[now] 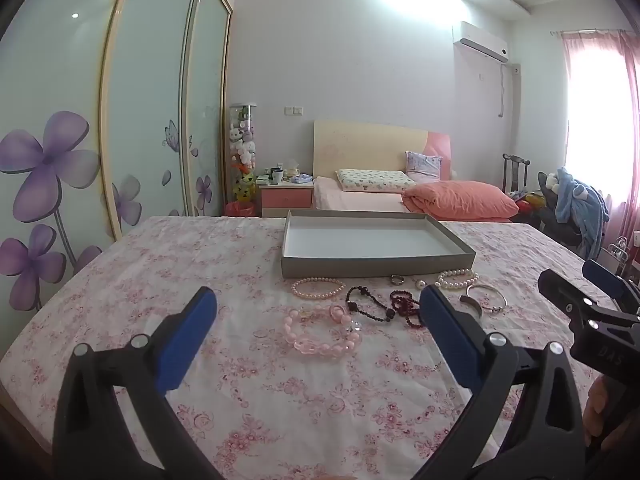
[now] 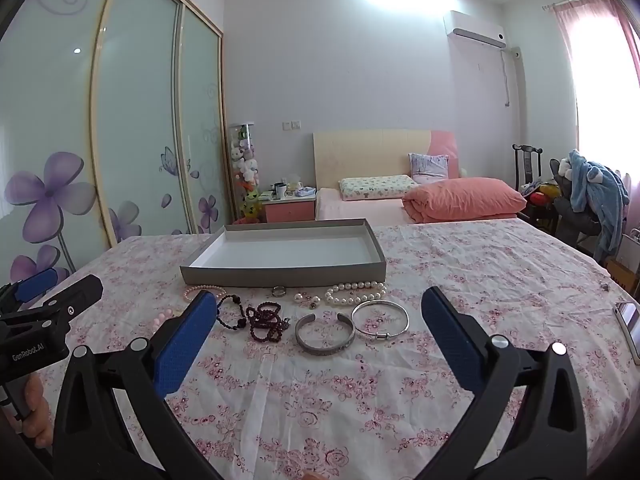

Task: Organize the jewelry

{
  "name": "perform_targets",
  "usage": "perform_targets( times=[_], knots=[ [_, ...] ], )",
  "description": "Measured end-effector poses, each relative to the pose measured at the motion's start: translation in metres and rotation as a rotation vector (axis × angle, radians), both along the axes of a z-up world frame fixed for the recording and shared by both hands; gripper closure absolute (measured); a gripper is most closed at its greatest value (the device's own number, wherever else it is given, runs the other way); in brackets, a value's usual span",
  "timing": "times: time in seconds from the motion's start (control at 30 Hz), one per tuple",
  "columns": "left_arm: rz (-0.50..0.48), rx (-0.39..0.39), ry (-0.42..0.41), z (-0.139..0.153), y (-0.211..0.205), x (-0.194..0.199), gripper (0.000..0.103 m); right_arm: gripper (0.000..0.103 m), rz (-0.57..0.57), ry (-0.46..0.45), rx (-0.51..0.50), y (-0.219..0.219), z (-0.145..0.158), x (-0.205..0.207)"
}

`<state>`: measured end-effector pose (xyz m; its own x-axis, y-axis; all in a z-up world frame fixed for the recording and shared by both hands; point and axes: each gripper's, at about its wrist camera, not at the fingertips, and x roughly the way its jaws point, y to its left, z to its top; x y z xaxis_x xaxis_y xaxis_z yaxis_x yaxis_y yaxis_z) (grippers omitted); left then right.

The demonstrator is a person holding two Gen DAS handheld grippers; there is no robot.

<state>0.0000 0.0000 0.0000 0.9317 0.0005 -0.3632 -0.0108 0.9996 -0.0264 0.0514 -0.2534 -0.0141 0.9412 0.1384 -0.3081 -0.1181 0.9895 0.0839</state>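
Jaws of both grippers wide apart, empty; left gripper (image 1: 318, 306) above pink bracelet (image 1: 322, 330), right gripper (image 2: 320, 306) above silver cuff (image 2: 325, 334).

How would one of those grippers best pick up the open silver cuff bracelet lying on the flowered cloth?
Pinch the silver cuff bracelet across its near band, coming down from above. It lies flat with its gap toward the gray tray, so the near arc is unbroken; the right gripper, open wide, is already lined up.

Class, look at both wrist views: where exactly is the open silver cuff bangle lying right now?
The open silver cuff bangle lies on the floral cloth, centre of the right wrist view, between the dark red bead string and the closed silver bangle, nearer the camera than the grey tray.
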Motion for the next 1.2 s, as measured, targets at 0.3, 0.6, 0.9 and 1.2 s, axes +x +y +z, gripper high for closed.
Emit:
perform_targets(
  times=[0.3,0.6,0.9,1.2],
  knots=[
    [0.000,-0.005,0.005,0.0000,0.0002,0.0001,0.004,0.002,0.000,0.006,0.003,0.0000,-0.0005,0.0006],
    [-0.001,-0.006,0.007,-0.0001,0.0002,0.0002,0.004,0.002,0.001,0.010,0.006,-0.0002,-0.0007,0.0011],
    [0.000,-0.008,0.009,-0.0001,0.0003,0.0004,0.004,0.002,0.001,0.012,0.008,-0.0005,-0.0013,0.0008],
    [-0.001,-0.009,0.010,-0.0001,0.0004,0.0003,0.004,0.002,0.001,0.013,0.009,-0.0007,-0.0018,0.0007]
  ],
)
